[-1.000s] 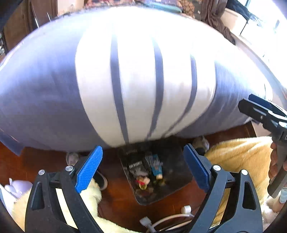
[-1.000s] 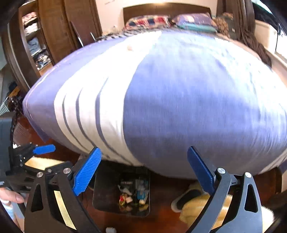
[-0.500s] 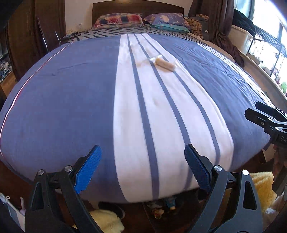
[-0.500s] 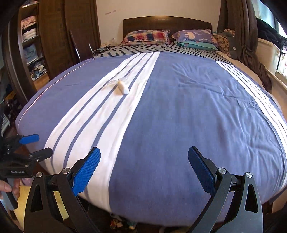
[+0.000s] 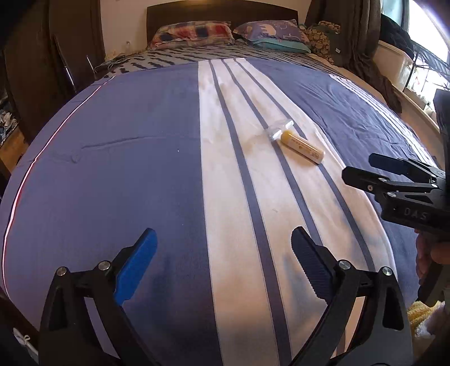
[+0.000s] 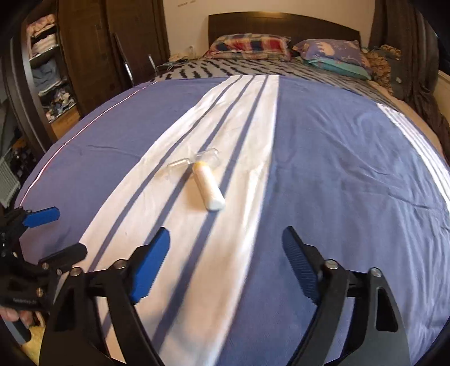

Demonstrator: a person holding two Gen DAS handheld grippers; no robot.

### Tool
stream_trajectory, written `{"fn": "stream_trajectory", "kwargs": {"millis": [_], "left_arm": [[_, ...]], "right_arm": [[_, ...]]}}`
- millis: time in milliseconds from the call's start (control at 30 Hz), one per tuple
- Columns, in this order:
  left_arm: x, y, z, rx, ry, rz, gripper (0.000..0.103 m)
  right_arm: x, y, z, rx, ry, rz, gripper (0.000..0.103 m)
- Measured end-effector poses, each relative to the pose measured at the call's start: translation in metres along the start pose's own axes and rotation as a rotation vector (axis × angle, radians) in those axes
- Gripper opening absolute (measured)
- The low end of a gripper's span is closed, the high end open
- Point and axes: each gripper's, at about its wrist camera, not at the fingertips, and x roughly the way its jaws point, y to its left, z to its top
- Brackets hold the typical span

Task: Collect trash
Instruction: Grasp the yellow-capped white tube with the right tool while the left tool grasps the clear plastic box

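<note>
A small yellow-white tube [image 5: 303, 145] lies on the white stripe of the blue bedspread [image 5: 126, 174], with a clear plastic piece [image 5: 277, 130] at its far end. In the right wrist view the tube [image 6: 208, 189] and the clear piece [image 6: 194, 162] lie ahead of my right gripper [image 6: 226, 253], which is open and empty above the bed. My left gripper [image 5: 225, 253] is open and empty over the foot of the bed, well short of the tube. Each gripper shows at the edge of the other's view: the right one [image 5: 393, 180], the left one [image 6: 53, 233].
Pillows [image 6: 250, 45] and a dark headboard [image 6: 281, 25] are at the far end. A dark wardrobe with open shelves [image 6: 50, 70] stands on the left. Dark clothes [image 5: 368, 64] and a bin [image 5: 399, 64] are at the right by the window.
Both grippers have risen from near the floor, where a dark tray of small items showed under the bed edge, to above the bed and moved forward toward the tube. Both stayed open.
</note>
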Motion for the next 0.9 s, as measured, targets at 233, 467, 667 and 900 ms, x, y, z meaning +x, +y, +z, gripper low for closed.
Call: {"fn": "stream_trajectory", "kwargs": {"millis": [233,467,667,900], "left_arm": [[0.019,0.007,0.013,-0.007,0.007,-0.017,0.091],[0.03,0.007,0.027,-0.011,0.009,-0.025,0.091],[0.041,-0.011,0.046,0.018,-0.005,-0.04,0.091],[0.078,-0.036,0.072,0.06,0.005,-0.071,0.087]], "right_arm": [[0.041,0.013,0.025,-0.027,0.041,0.012,0.056],[0.054,0.012,0.028,-0.02,0.074,0.028,0.025],[0.038,0.001,0.024,-0.051,0.051,-0.032,0.021],[0.031,-0.025,0.024,-0.024,0.035,-0.038,0.021]]}}
